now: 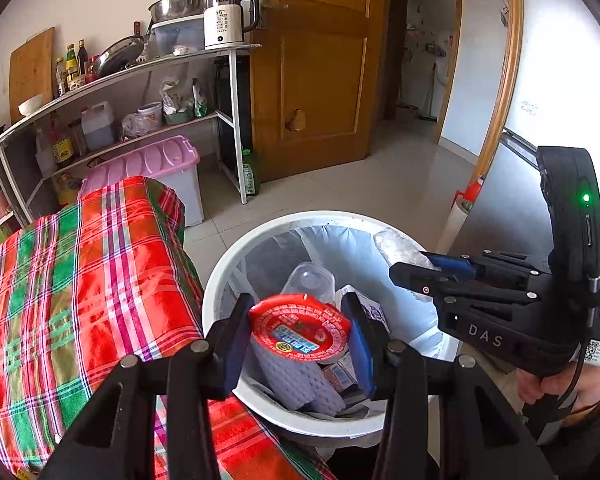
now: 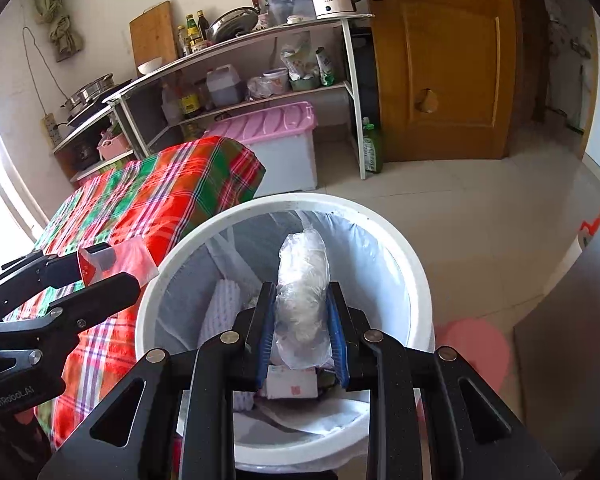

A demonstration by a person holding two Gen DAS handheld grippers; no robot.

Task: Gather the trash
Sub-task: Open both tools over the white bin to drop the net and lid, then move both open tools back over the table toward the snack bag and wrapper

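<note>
My left claw (image 1: 300, 334) is closed on a small plastic cup with a red printed foil lid (image 1: 300, 328), squeezed between its blue-padded fingers (image 1: 360, 344). I am holding the cup directly above the open mouth of a white trash bin (image 1: 220, 280), which is lined with a pale bag. Inside the bin I can see a clear plastic container (image 1: 312, 278), white foam netting (image 1: 300, 380) and paper scraps.

My right claw (image 2: 302, 320) is clamped around a crumpled clear plastic bag (image 2: 304, 280), which stands upright between the fingers, also above the bin's opening. In the left wrist view, the right claw reaches in over the bin's right rim.

Just left of the bin sits a bench draped in a red, green and white plaid cloth (image 1: 80, 280). Behind it are a pink-lidded storage box (image 1: 152, 160), metal shelves (image 1: 140, 76) with bottles and a kettle (image 1: 228, 20), and a wooden door (image 1: 312, 68).
</note>
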